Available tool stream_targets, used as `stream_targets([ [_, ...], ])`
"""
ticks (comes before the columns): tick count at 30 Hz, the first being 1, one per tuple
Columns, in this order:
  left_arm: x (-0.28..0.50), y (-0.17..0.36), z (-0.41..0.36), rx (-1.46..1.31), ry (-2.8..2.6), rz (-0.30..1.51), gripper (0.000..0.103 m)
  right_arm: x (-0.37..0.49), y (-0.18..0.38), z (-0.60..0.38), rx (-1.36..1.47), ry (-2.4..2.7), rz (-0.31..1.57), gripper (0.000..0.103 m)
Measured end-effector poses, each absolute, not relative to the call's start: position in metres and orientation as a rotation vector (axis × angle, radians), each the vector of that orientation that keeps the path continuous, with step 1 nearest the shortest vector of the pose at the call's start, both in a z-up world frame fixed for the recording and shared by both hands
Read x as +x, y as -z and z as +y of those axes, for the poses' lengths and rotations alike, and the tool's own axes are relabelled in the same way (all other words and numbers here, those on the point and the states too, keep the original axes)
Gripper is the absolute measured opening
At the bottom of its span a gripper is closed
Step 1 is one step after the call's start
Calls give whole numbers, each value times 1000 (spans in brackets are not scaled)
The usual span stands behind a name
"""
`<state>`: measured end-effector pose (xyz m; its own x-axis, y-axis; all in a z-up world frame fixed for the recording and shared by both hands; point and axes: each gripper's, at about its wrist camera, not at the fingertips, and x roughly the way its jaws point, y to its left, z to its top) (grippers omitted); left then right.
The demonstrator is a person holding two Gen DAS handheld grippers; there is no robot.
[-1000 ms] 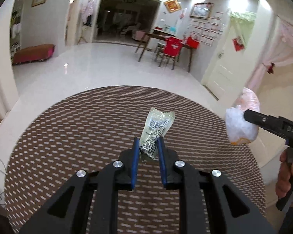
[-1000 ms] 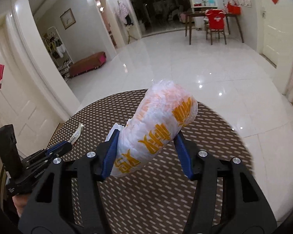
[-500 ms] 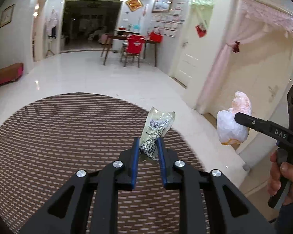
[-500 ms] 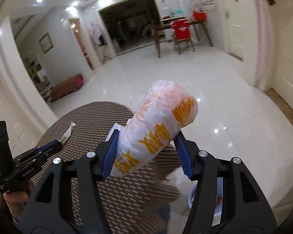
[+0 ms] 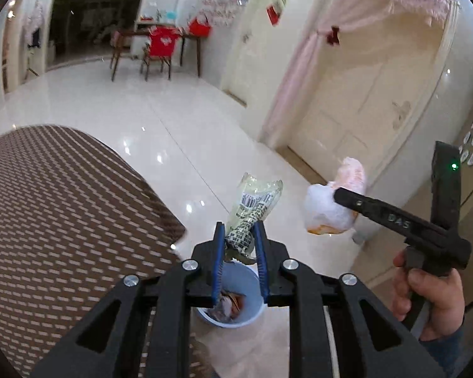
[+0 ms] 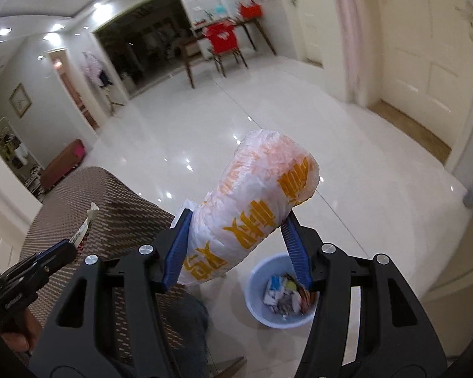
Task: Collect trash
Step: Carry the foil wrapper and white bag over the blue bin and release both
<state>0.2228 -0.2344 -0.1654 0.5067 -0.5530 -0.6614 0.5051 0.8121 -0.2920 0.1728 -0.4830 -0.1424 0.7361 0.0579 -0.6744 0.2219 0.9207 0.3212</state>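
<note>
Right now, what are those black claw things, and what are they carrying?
They are tongs that a person squeezes by hand, one in each hand, with a little camera on each. One picture looks along the left tongs, which pinch a crinkly clear wrapper. The other looks along the right tongs, which grip a balled-up white plastic bag with orange writing. You can see the person's right hand too. Beside them is a brown woven table. Down on the floor stands a light blue bin already holding scraps.
</note>
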Motion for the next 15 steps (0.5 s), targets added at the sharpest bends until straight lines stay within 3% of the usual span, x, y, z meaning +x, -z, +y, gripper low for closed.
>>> stream_targets([
  [15, 260, 274, -332, 79, 618, 1086, 19, 196, 255, -544, 558, 143, 970, 57],
])
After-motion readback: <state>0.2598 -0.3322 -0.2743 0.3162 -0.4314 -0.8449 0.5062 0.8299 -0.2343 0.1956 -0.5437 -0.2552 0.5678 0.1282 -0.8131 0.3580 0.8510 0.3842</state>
